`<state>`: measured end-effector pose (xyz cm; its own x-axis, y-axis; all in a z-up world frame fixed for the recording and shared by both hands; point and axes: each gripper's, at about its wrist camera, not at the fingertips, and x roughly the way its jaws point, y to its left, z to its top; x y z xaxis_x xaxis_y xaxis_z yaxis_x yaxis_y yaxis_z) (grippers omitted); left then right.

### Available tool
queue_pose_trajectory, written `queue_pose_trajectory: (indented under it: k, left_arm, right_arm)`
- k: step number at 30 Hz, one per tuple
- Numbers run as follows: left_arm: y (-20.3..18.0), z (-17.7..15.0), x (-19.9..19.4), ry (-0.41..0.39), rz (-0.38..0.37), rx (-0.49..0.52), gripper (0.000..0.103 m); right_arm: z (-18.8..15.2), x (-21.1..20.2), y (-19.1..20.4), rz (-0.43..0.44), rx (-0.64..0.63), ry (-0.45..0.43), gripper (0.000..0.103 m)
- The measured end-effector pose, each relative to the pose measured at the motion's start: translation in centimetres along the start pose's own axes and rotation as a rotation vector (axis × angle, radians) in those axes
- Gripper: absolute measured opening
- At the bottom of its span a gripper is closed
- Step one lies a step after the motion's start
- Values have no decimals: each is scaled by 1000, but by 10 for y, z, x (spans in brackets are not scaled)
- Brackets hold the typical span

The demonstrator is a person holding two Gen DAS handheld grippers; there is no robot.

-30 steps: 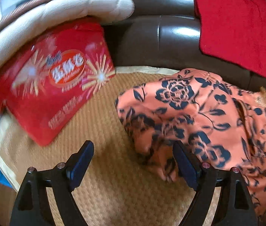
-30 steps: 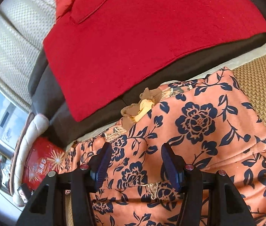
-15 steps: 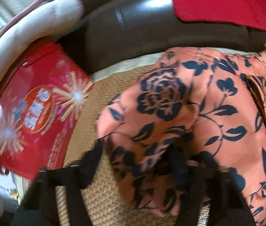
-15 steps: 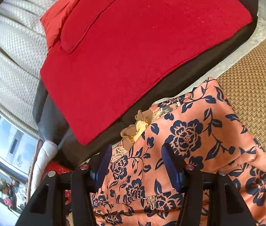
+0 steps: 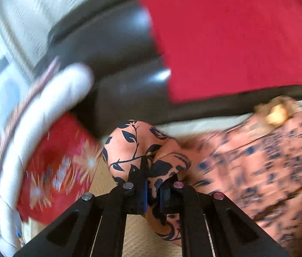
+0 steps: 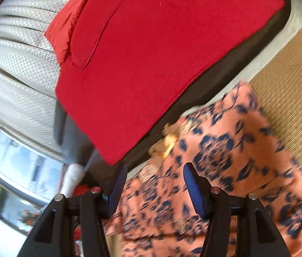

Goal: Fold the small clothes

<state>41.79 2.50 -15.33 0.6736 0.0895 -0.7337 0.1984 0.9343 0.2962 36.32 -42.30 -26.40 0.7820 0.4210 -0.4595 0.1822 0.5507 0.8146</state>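
A small orange garment with dark blue flowers lies on a woven tan mat. My left gripper is shut on the garment's left end and holds that bunched cloth raised off the mat. In the right wrist view the same garment lies on the mat, blurred by motion. My right gripper is open and empty above the garment's upper edge, near a gold-brown bow.
A dark sofa back with a red blanket over it runs behind the mat. A red printed bag and a cream cushion lie to the left. A window shows at the far left.
My left gripper moved onto the garment's left end, shut on it and lifted it. My right gripper stayed open and drifted up toward the bow.
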Motion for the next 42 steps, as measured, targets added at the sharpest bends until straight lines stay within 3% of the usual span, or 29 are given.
queue_pose_trajectory:
  k: [4,7,9,12,15,20,21,22,23,25,32,35,37,39,42]
  left_arm:
    - [-60,39,-56,-129,-101,119,7]
    - [-108,58,-91,-199,-190,173,7]
    - [-137,65,-102,-216,-249,204,7]
    - [-167,66,-100,-212,-281,243,8]
    - [-181,61,-89,-171,-317,228,7]
    - [-200,43,-77,-117,-340,251,7]
    - [-204,37,-73,-106,-343,252,7]
    - [-204,33,-71,-98,-345,249,7]
    - [-203,30,-68,-88,-350,245,7]
    - [-200,25,-68,-80,-345,239,7]
    - [-203,18,-54,-66,-347,234,9]
    - [-229,3,-29,12,-383,263,12]
    - [-254,-15,-4,77,-378,304,37]
    - [-268,-36,14,132,-387,322,41]
    - [-251,-50,5,86,-408,261,42]
  right_arm:
    - [-4,14,-8,105,76,123,60]
    - [-9,26,-22,226,185,208,70]
    - [-15,38,-33,352,294,284,78]
    - [-31,59,-54,515,499,379,82]
    - [-42,70,-72,518,622,401,84]
    - [-48,78,-84,538,715,326,81]
    - [-47,78,-84,537,713,302,79]
    - [-45,77,-83,531,697,278,68]
    - [-43,76,-79,518,667,260,48]
    - [-38,73,-71,495,606,239,19]
    - [0,21,-48,366,389,11,9]
    - [19,-2,-50,305,332,-67,9]
    - [32,-15,-54,214,283,-116,9]
    - [41,-24,-63,106,257,-145,9]
    - [48,-27,-73,-23,238,-143,9]
